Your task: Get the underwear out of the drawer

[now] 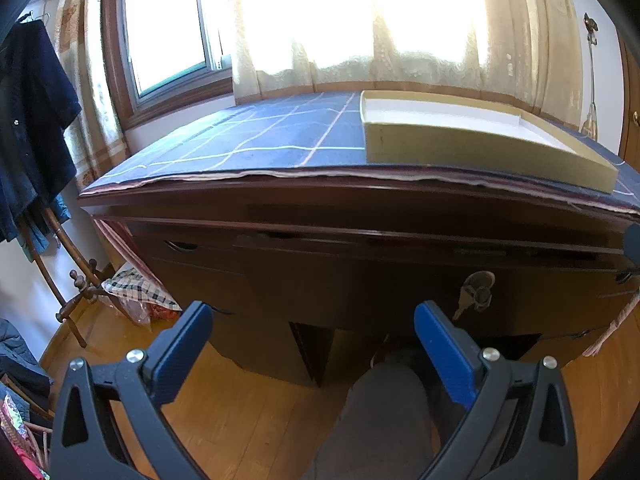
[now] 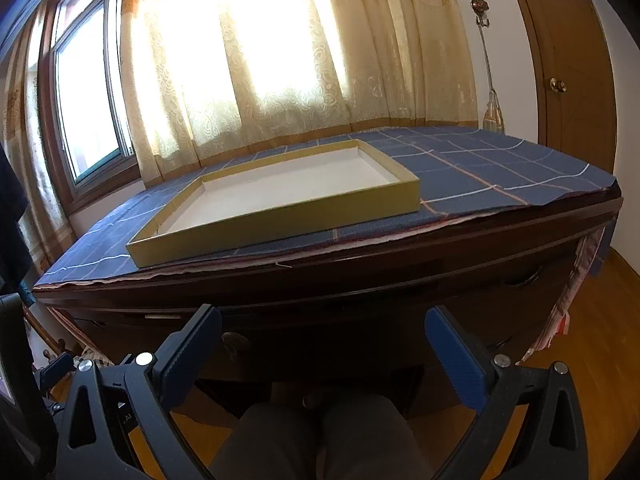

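table: dark wood table (image 1: 360, 200) under the window, top covered with a blue checked cloth (image 1: 256, 136). cloth edge looks a bit wavy along the front, and it hangs over the right end in the right wrist view
box: shallow yellowish cardboard tray (image 2: 280, 220) with a white inside sits on the cloth, nothing in it that i can see. in the left wrist view it's toward the right end of the top
drawer: the drawer front (image 1: 400, 252) right under the tabletop looks shut, there's a curved handle (image 1: 182, 245) on the left one and a key (image 1: 476, 292) hanging lower down on the front
underwear: can't see it anywhere, nothing of it showing in either view
left hand-held gripper: (image 1: 314, 336) jaws spread wide, holding nothing, hanging in front of the table and below its top
right hand-held gripper: (image 2: 324, 340) same deal, wide open and empty, pointed at the table's front edge
person: legs in dark trousers (image 2: 320, 436) show between the fingers, low in both views
room: bright window (image 1: 168, 28) with cream lace curtains (image 2: 248, 60), wooden floor (image 1: 248, 412), wooden door (image 2: 568, 64) on the right, dark shirt (image 1: 32, 120) hanging on a wooden rack (image 1: 68, 280) at the left, checked bag (image 1: 140, 292) on the floor by the table
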A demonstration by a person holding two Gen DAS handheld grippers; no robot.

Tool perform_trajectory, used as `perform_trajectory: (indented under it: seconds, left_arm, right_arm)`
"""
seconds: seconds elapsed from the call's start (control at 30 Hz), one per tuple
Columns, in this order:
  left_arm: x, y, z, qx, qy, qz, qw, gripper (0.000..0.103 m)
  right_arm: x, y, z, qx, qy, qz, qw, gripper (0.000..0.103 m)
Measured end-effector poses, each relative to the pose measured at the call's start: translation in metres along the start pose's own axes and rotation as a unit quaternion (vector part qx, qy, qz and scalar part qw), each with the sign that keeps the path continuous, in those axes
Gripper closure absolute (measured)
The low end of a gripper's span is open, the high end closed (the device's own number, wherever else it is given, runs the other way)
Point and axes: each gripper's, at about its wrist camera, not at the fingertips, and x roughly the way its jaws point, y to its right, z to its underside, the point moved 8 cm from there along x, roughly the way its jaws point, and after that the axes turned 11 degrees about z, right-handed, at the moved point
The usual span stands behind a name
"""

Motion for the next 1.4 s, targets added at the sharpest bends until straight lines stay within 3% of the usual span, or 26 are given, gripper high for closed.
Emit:
perform_trajectory:
  seconds: [0.6,0.73,0.93,1.17,1.27,1.4]
  left_arm:
    - [0.015,0.001,0.000,0.006,-0.004,-0.002,1.0000,0.001]
    - [0.007,0.002,-0.010,0.020,0.046,0.009,0.9987,0.004]
    - [-0.012,0.005,-0.034,0.039,0.155,0.033,0.9866,0.008]
    - [-0.024,0.002,-0.057,0.042,0.272,0.016,0.9613,0.008]
    - [-0.019,0.000,-0.063,0.049,0.295,0.012,0.9541,0.007]
    - [-0.010,-0.001,-0.066,0.050,0.304,0.011,0.9513,0.006]
  right_arm:
    - [0.017,0.000,0.004,0.003,0.003,-0.005,1.000,0.000]
    - [0.012,0.003,-0.001,0.014,0.025,-0.014,1.000,0.000]
    - [-0.012,0.016,-0.021,0.043,0.125,-0.020,0.991,0.000]
    - [0.005,0.013,-0.025,0.036,0.125,-0.005,0.992,0.000]
    - [0.011,0.013,-0.028,0.043,0.130,-0.010,0.991,0.000]
    - [0.022,0.002,-0.027,0.035,0.129,-0.020,0.991,0.000]
